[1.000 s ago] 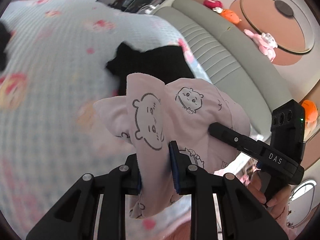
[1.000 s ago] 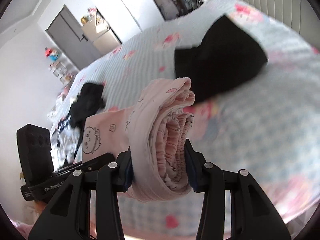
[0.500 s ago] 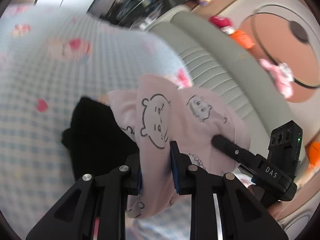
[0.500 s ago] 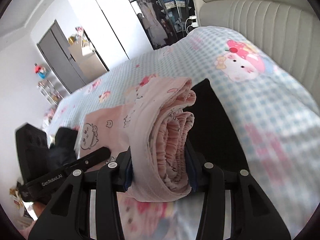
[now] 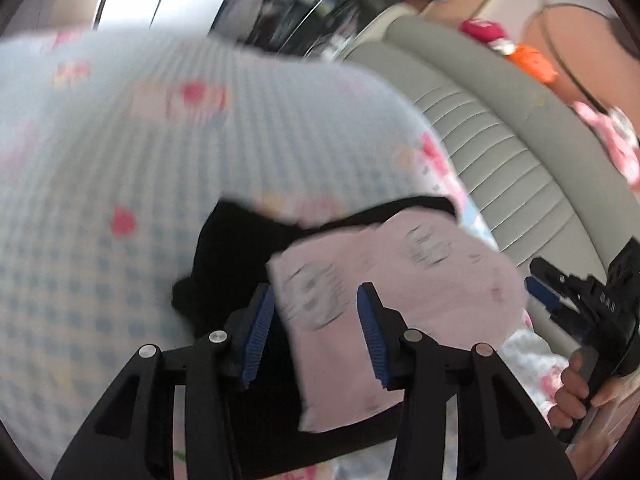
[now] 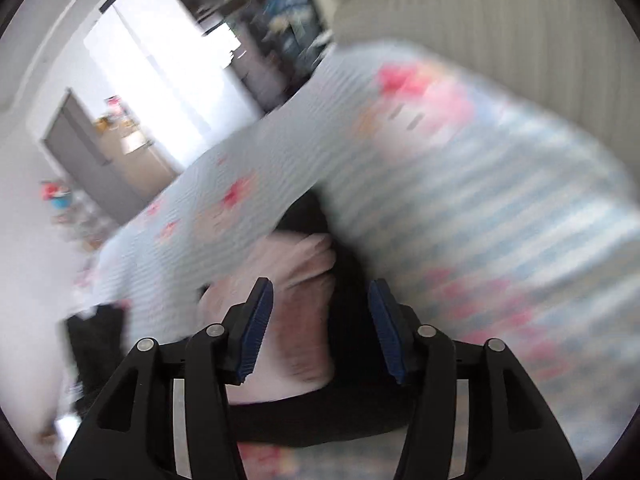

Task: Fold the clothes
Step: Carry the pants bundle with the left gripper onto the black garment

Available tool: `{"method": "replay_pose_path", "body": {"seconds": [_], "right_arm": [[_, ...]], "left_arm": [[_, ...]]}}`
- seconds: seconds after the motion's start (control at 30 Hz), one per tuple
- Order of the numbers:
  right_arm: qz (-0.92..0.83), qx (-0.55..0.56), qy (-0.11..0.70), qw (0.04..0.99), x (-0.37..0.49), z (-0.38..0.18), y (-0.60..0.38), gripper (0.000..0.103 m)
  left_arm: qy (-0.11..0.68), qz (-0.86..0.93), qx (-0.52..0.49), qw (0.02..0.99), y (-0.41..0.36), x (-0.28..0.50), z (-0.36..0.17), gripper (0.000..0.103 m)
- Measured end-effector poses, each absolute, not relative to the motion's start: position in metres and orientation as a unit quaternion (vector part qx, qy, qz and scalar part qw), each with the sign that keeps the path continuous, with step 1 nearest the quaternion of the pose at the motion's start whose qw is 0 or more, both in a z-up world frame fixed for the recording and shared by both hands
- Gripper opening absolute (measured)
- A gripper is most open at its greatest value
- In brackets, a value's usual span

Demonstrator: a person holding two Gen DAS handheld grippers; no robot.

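The folded pink cartoon-print garment (image 5: pixel 384 280) lies on a black garment (image 5: pixel 224 264). Both the left gripper (image 5: pixel 316 332) and right gripper (image 6: pixel 320 328) have just been opening; their jaws stand apart around it, pads clear.

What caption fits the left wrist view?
Left gripper open over folded pink garment lying on black garment.

1. The blue checked bedspread (image 5: pixel 100 208) lies bare and open to the left of the clothes, giving wide free passage.
2. The folded pink garment (image 5: pixel 384 280) lies on the black garment (image 5: pixel 224 264); together they fill the space ahead of both grippers.
3. The padded grey headboard (image 5: pixel 500 152) walls off the right side.
4. The right gripper (image 5: pixel 540 280) and its hand (image 5: pixel 576 392) crowd the gap beside the headboard.
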State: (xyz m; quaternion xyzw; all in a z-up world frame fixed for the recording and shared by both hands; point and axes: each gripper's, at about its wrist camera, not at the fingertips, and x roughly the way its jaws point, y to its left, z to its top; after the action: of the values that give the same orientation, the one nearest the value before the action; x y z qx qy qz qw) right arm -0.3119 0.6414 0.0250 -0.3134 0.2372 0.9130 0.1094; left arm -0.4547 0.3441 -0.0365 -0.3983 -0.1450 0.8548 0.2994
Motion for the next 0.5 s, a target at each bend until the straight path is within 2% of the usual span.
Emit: {"method": "replay_pose_path", "body": {"seconds": [0.07,0.2,0.27,0.37,0.5], "right_arm": [[0.922,-0.303,0.22,0.097,-0.311,0.033,0.627,0.053],[0.93,-0.336,0.133,0.065,-0.328,0.023,0.566,0.05],[0.93,-0.344,0.094,0.084,-0.333,0.014,0.548,0.046],[0.935,-0.338,0.078,0.08,-0.328,0.007,0.536,0.048],[0.914,-0.387,0.064,0.102,-0.346,-0.021,0.55,0.047]], "left_arm": [[-0.131,0.848,-0.401,0.32,0.359,-0.453,-0.034,0.045],[-0.095,0.834,-0.452,0.304,0.386,-0.457,-0.063,0.044],[-0.099,0.829,-0.462,0.299,0.39,-0.458,-0.075,0.044],[-0.116,0.823,-0.467,0.301,0.385,-0.462,-0.082,0.046],[-0.115,0.818,-0.472,0.308,0.383,-0.468,-0.084,0.048]]}}
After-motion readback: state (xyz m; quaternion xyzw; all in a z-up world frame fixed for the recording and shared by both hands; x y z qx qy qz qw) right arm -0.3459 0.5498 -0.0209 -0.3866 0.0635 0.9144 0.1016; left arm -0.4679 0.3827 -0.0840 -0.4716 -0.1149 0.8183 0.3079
